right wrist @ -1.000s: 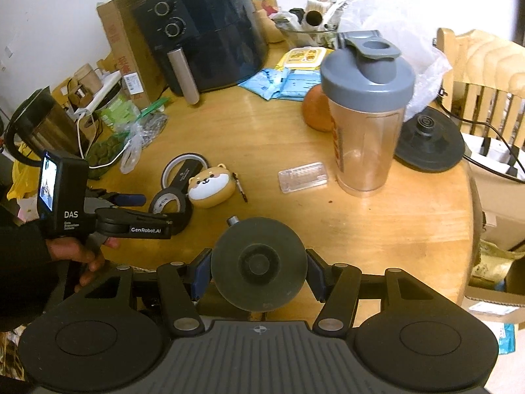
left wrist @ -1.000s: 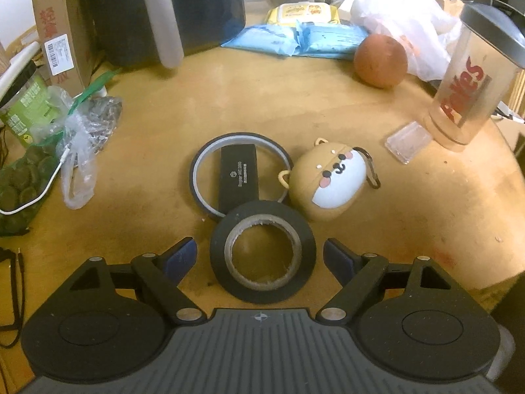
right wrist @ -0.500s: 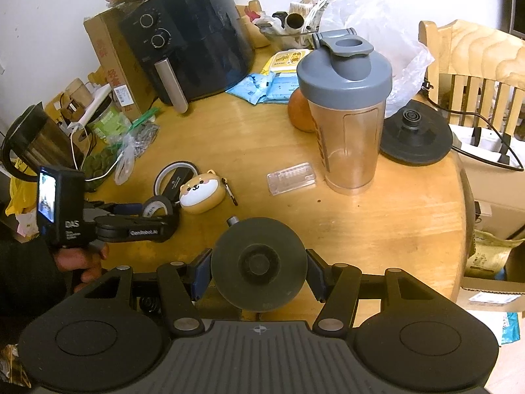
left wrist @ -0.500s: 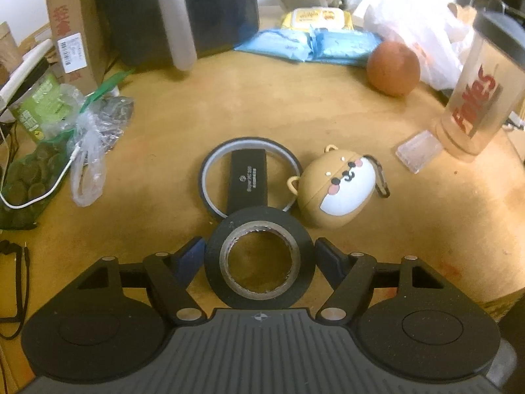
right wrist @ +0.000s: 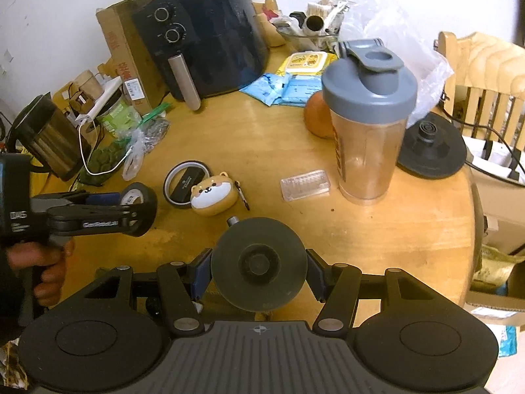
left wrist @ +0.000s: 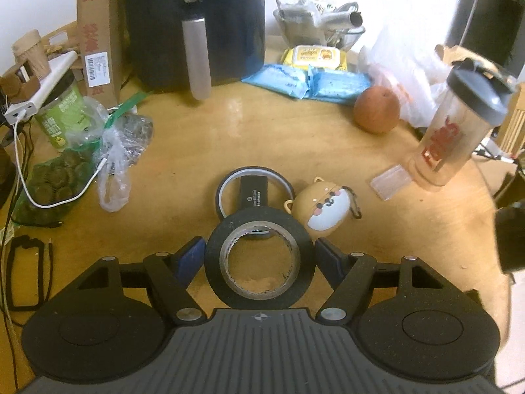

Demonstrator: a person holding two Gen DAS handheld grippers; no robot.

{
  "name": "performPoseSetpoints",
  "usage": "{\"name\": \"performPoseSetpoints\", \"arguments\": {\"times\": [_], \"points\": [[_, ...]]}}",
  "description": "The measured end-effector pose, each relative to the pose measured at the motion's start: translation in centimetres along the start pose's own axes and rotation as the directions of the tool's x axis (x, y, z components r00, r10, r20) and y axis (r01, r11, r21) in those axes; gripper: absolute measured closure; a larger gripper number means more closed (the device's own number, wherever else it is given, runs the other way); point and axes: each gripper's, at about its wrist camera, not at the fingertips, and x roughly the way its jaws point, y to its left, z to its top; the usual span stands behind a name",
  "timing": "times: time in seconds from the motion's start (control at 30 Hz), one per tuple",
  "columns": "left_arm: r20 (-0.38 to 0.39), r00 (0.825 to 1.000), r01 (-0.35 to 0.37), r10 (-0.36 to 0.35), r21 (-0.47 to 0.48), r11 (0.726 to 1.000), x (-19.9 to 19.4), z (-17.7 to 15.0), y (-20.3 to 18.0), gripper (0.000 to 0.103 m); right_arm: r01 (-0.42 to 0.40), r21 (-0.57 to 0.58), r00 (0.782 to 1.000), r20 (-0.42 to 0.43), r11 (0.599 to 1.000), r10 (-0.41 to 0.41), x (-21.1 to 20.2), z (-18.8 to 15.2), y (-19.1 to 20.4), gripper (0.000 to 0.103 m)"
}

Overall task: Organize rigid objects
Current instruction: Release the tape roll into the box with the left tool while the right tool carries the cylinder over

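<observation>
Left wrist view: your left tongs [left wrist: 259, 256] have closed on the black tape roll [left wrist: 259, 257] and lifted it off the tabletop [left wrist: 262, 138] (pick done, placement pending). Right tongs [right wrist: 259, 272] grip the dark disc [right wrist: 259, 267].

The handheld left gripper [right wrist: 131, 211] carries "DAS" in white on its body. Red Chinese characters run down the cardboard box [left wrist: 95, 32], though I can't read them, and the shaker bottle [left wrist: 452, 138] has blurred red lettering.
</observation>
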Motion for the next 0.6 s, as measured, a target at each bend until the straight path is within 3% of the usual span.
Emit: {"name": "performPoseSetpoints", "arguments": {"times": [0.33, 0.6], "points": [[0.013, 0.999, 0.053, -0.053, -0.006, 0.999, -4.4, -0.7, 0.5, 0.031, -0.024, -0.027, 1.0, -0.002, 0.999, 0.024, 0.0, 0.2, 0.9, 0.042], [-0.029, 0.996, 0.079, -0.079, -0.01, 0.997, -6.2, -3.1, 1.0, 0.031, -0.037, -0.034, 0.999, -0.014, 0.999, 0.037, 0.1, -0.4, 1.5, 0.042]]}}
